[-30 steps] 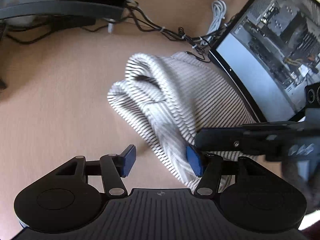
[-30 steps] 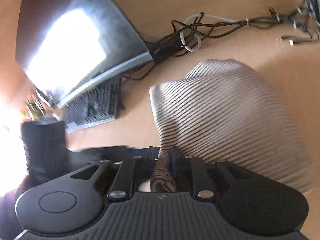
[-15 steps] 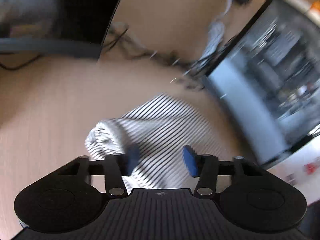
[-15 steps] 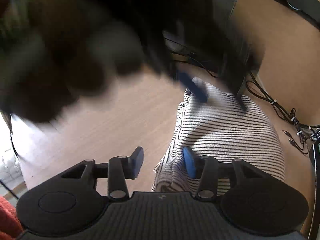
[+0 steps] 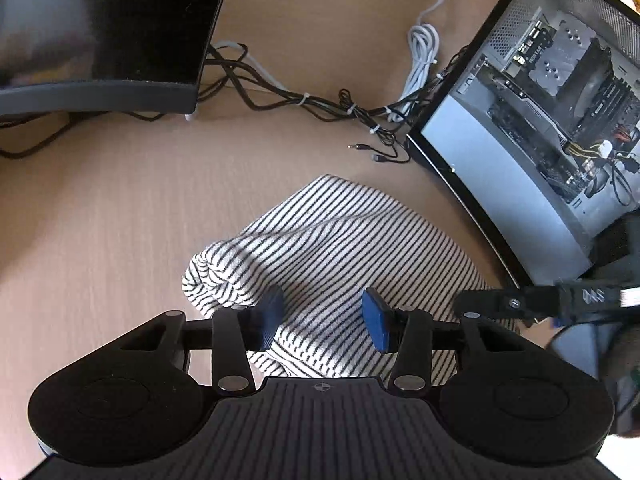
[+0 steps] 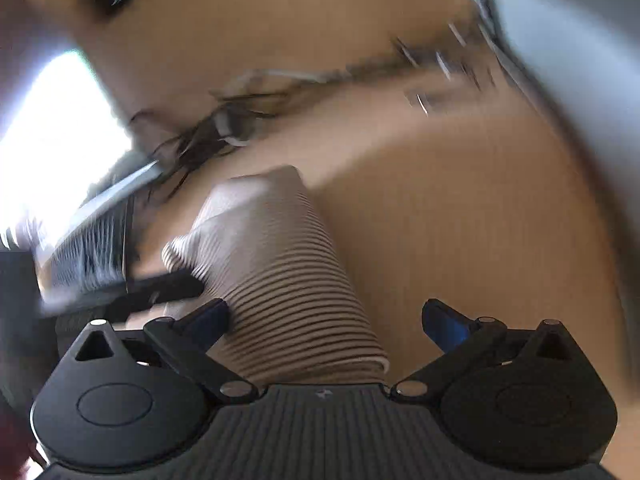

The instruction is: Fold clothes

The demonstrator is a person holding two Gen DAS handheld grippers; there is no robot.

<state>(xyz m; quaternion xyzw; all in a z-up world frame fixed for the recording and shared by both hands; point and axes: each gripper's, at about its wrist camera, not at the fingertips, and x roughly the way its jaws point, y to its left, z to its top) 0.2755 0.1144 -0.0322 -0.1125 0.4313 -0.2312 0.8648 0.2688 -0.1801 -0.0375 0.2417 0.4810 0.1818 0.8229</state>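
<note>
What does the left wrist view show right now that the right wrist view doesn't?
Only the left wrist view: a dark monitor, an open computer case, and sharp cables. Only the right wrist view, badly blurred: the right gripper from behind, jaws wide after just opening, gripping nothing. Both: the folded striped garment on the wooden table.

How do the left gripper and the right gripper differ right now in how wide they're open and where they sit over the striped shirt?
The left gripper stands partly open; the right gripper has just been opening and stands far wider. The black-and-white striped shirt fills the gap between the left jaws, whereas between the right jaws it covers only the left side, with bare wooden table on the right. Both have blue pads and clamp nothing.
</note>
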